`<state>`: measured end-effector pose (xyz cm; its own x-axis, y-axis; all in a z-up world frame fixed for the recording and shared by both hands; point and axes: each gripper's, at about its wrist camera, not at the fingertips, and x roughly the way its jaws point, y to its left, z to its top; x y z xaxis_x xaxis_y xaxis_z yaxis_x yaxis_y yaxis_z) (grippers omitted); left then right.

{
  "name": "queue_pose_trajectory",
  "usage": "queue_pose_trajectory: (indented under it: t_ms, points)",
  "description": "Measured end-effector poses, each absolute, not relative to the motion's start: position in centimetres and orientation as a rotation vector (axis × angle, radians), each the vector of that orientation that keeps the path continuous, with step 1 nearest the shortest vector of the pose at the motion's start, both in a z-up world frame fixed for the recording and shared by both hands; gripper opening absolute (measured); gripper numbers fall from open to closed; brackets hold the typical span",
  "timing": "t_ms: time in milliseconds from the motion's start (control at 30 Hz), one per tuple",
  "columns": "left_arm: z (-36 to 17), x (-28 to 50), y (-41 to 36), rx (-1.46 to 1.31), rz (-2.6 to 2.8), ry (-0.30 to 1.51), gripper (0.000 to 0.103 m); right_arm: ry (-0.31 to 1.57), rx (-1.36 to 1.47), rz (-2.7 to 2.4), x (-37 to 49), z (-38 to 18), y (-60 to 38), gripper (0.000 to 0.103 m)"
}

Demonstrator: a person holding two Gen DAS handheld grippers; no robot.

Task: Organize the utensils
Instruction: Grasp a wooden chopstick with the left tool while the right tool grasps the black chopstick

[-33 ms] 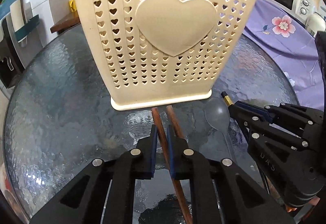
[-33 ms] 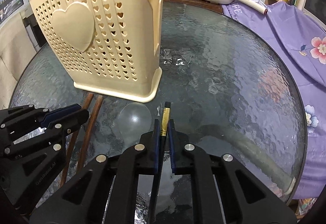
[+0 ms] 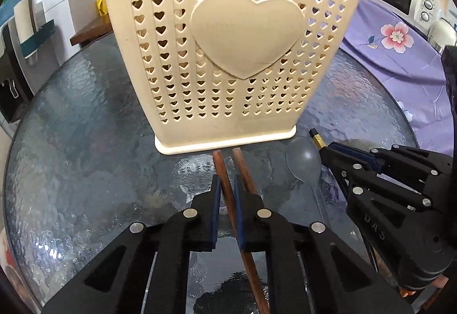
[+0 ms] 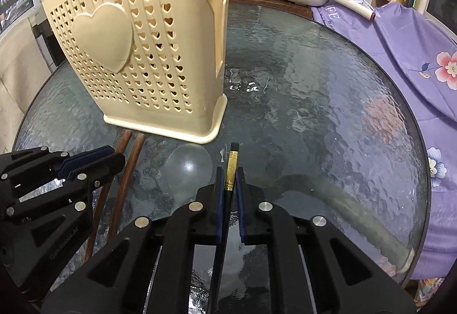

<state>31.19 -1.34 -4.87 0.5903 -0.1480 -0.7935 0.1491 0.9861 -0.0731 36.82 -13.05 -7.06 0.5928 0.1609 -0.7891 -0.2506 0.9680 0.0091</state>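
- Round glass table [image 4: 328, 91]: one, dark with a rippled surface; every utensil lies on its near part.
- Left gripper [image 3: 227, 185]: one; its blue-padded jaws are clamped on the left of the two wooden chopsticks.
- Wooden chopsticks [image 3: 221, 168]: two, reddish-brown and slender, lying side by side with their far tips just before the base of the holder; the right one [image 3: 242, 168] passes outside the right pad.
- Utensil holder [image 3: 234, 57]: one, cream plastic, upright at the far side of the utensils; its walls are pierced with rows of small heart holes, a large raised heart sits on the near face and a dark label near the rim; a tall slot opens in its right side wall [image 4: 218, 19].
- Clear spoon [image 4: 190, 168]: one, translucent, bowl toward the holder, lying between the wooden pair and the black chopstick.
- Black chopstick [image 4: 232, 168]: one, with a gold band near its far end, right of the spoon.
- Right gripper [image 4: 230, 185]: one; its jaws are pressed together on the black chopstick at the gold band.
- Purple flowered cloth [image 4: 414, 51]: one, at the far right edge of the table.
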Motion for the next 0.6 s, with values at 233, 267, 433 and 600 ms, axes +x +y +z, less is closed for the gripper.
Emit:
queue_pose_trajectory:
  t_ms: [233, 267, 433, 600]
  points:
    - [-5.1, 30.9, -0.7, -0.043, -0.187, 0.924, 0.007, 0.886, -0.085, 0.263, 36.1, -6.9, -13.1, 0.008]
    - [-5.1, 30.9, -0.6, -0.048, -0.190, 0.926, 0.007, 0.877, -0.081, 0.269, 36.0, -6.8, -13.1, 0.008]
    - [-4.6, 30.2, -0.7, -0.049, -0.196, 0.907, 0.007, 0.836, -0.063, 0.285, 35.3, -5.7, -13.6, 0.008]
    - [-2.9, 29.1, -0.8, -0.054, -0.193, 0.854, 0.007, 0.788, -0.034, 0.297, 34.1, -4.3, -14.7, 0.008]
